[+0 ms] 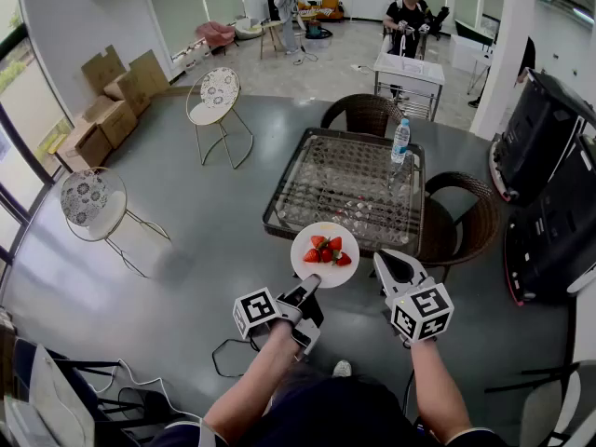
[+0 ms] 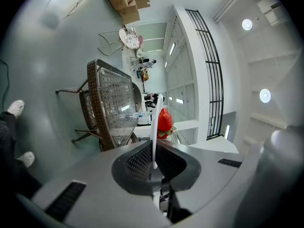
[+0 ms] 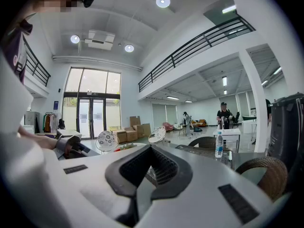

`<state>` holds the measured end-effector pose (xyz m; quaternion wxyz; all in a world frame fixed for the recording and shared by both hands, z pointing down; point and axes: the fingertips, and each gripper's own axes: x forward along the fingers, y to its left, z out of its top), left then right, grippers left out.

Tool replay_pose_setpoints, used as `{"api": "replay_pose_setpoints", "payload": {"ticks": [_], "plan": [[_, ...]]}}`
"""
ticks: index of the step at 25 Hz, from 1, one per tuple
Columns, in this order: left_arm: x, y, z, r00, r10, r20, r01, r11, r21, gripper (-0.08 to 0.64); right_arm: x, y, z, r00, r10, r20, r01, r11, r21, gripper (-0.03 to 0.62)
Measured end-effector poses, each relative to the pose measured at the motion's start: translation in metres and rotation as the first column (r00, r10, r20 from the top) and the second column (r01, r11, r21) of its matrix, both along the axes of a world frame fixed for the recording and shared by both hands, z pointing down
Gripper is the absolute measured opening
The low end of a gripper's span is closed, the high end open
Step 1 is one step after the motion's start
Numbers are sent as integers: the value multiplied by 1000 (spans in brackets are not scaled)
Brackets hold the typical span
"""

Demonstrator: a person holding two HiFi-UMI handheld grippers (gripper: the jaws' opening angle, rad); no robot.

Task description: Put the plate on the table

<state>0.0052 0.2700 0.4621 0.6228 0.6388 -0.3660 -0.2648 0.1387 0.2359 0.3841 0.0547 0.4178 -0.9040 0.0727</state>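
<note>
— Glossy grey floor all round. What stands on it?

— A glass-topped table with a woven rim. Wicker chairs sit at its far and right sides, and a water bottle is upright near its far right corner.

— And where is the plate?

— The plate is in the air, not set down. From the head view it overlaps the table's near edge, but how high above it I cannot tell. It lies about level, with red strawberries heaped in the middle.

— What carries it?

— The left gripper. Its jaws are pinched narrow on the plate's near-left rim, a pad on each face. In the left gripper view the plate shows edge-on as a thin white line running out from between the pads, with the strawberries beyond and the table off to one side.

— And the other tool?

— The right gripper hovers just right of the plate, apart from it, pointing towards the table. Its jaws stand apart in a V with nothing between them. The right gripper view shows the same gap, with the table and water bottle beyond.
</note>
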Motion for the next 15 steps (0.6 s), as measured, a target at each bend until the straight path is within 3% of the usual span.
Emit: {"api": "replay_pose_setpoints", "payload": {"ticks": [15], "plan": [[2, -10, 5, 1000, -6, 9, 6, 1000, -15, 18, 1, -10, 7, 999, -13, 29, 14, 1000, -16, 5]]}}
